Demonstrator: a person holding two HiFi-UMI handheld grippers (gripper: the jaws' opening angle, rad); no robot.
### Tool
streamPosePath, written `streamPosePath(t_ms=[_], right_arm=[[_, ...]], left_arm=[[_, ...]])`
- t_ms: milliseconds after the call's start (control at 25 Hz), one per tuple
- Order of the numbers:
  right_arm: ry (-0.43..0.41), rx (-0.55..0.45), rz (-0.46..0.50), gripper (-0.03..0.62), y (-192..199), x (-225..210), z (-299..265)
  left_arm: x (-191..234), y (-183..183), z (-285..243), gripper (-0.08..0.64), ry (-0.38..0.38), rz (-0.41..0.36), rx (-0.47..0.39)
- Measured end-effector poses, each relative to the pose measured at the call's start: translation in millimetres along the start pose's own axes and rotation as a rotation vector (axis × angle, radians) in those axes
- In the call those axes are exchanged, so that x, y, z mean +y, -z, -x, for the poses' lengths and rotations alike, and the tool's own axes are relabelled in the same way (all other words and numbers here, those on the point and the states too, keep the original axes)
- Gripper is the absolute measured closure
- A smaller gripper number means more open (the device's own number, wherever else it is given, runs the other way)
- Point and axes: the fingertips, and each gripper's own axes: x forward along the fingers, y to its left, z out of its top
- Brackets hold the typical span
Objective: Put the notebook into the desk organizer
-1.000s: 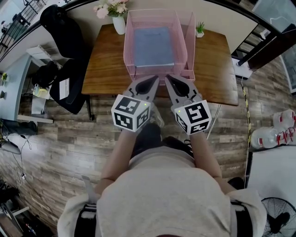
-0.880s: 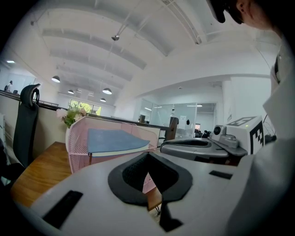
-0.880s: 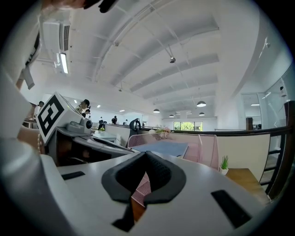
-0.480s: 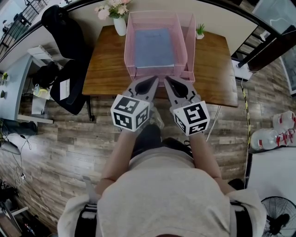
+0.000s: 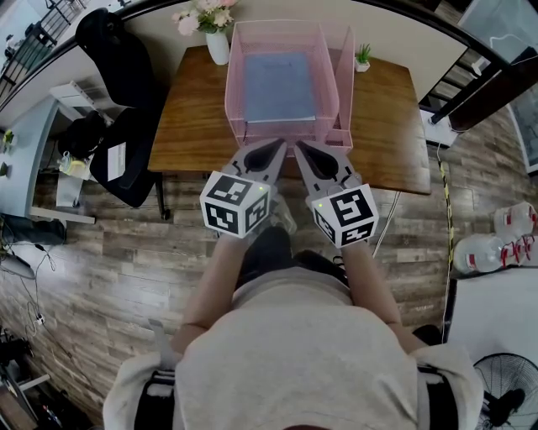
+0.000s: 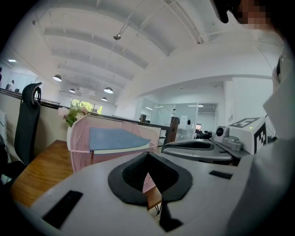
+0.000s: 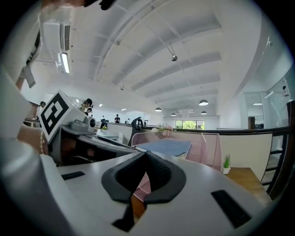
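Observation:
The blue notebook (image 5: pixel 279 86) lies flat in the top tray of the pink mesh desk organizer (image 5: pixel 237 76) on the wooden desk (image 5: pixel 189 117). It also shows as a blue slab in the pink tray in the left gripper view, notebook (image 6: pixel 115 138), and in the right gripper view, notebook (image 7: pixel 168 146). My left gripper (image 5: pixel 281 144) and right gripper (image 5: pixel 299 146) hover side by side over the desk's near edge, just in front of the organizer. Both are shut with nothing between the jaws.
A white vase with pink flowers (image 5: pixel 210 25) stands at the desk's back left, a small potted plant (image 5: pixel 363 55) at the back right. A black office chair (image 5: pixel 118 126) sits left of the desk. Water bottles (image 5: pixel 496 243) lie on the floor at right.
Both grippers have barely shifted; the right gripper has drifted slightly left and away from me. The notebook has not moved.

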Motion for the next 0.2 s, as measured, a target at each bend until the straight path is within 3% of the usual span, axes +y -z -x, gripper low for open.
streamPosePath(t_ms=[200], right_arm=[[-0.002,0.001,-0.006,0.583,0.7,0.6,2.3]], left_arm=[[-0.7,2.1,3.4,0.549,-0.001,-0.005,0.001]])
